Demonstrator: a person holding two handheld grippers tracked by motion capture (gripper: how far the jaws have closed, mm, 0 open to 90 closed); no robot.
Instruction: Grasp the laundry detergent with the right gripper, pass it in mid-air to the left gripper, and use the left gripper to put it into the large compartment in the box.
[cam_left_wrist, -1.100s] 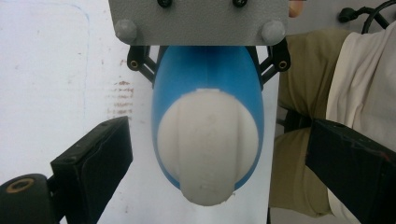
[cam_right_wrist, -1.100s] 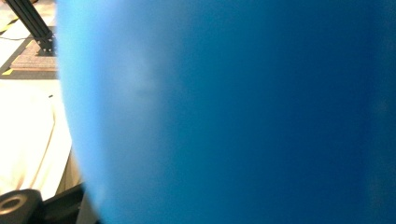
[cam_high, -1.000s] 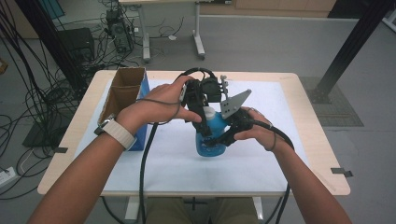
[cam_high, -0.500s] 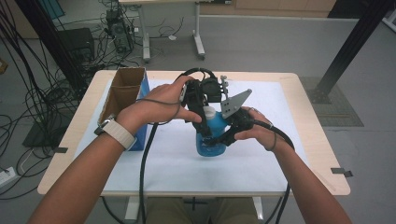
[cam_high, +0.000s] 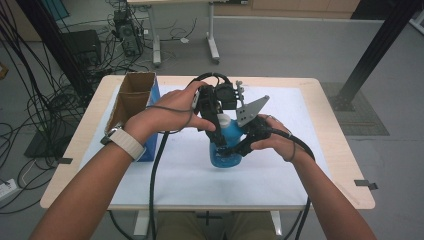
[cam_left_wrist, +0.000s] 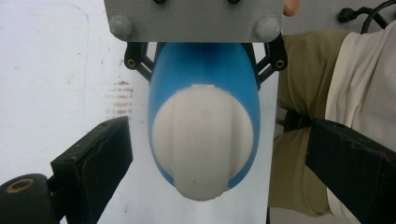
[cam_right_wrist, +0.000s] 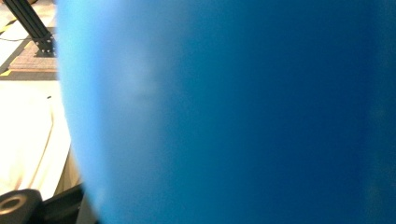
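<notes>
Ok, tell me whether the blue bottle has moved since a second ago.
No. The blue bottle sits equally far right of the cardboard box, as before.

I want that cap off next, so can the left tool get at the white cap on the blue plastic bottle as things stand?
Probably yes: the left tool sits open, with the white ribbed cap of the blue plastic bottle between its black jaws, nothing in between.

Even, soft indoor light with faint shadows — the blue bottle (cam_right_wrist: 233, 112) is blurred, too close for focus.
</notes>
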